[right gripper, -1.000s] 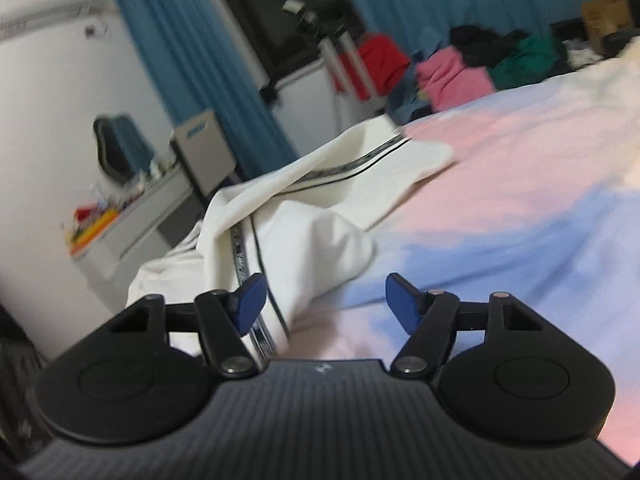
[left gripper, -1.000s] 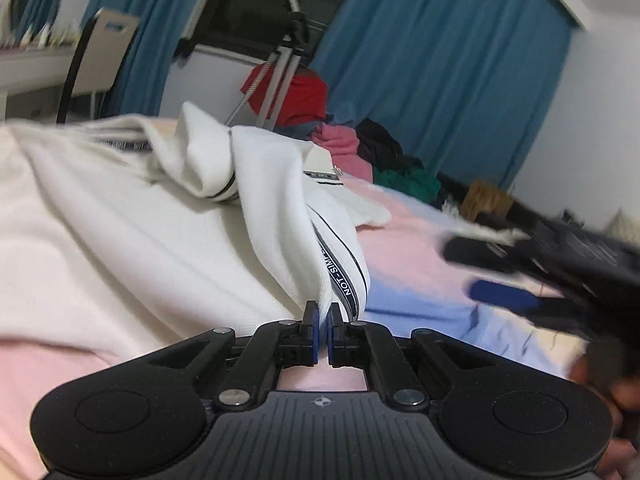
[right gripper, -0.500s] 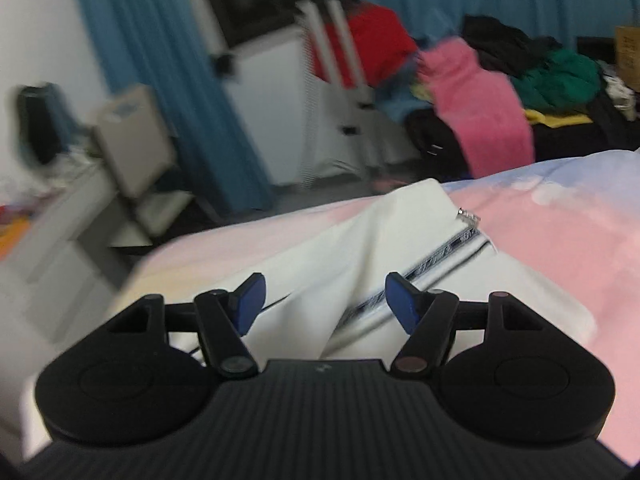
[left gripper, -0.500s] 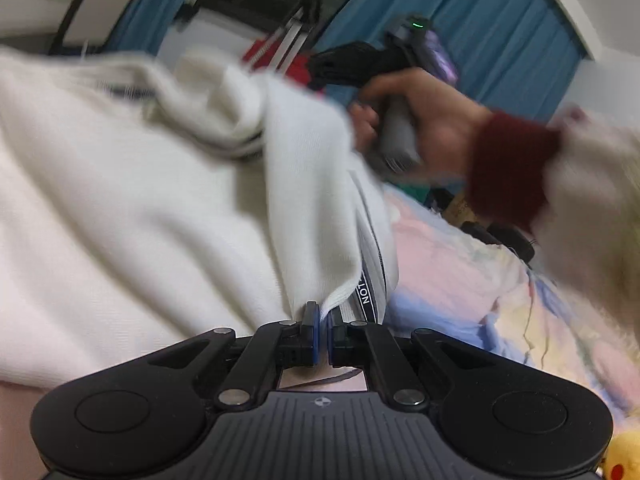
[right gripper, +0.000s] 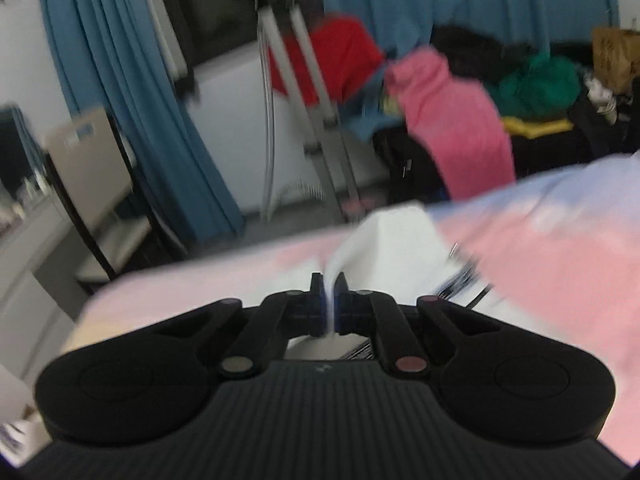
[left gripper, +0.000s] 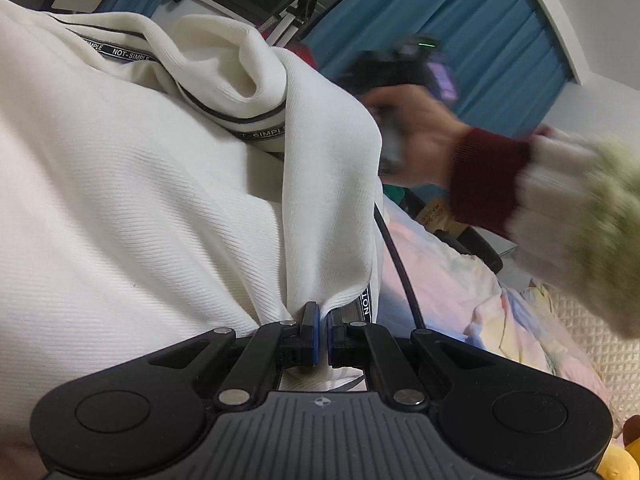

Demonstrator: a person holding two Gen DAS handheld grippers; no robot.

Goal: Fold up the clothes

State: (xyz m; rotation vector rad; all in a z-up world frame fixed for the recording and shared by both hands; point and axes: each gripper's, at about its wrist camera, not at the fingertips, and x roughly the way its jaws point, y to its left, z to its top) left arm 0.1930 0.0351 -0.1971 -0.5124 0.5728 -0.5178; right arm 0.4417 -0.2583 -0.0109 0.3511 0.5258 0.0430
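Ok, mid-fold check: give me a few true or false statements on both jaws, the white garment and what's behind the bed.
1. The left gripper has its jaws shut on the white garment. True.
2. The right gripper is wide open with nothing between its jaws. False: they are closed on a fold of the white cloth.
3. The garment's trim reads NOT-SIMPLE. True.
4. The curtains are yellow. False: they are blue.
5. A pink garment hangs in the clothes pile behind the bed. True.
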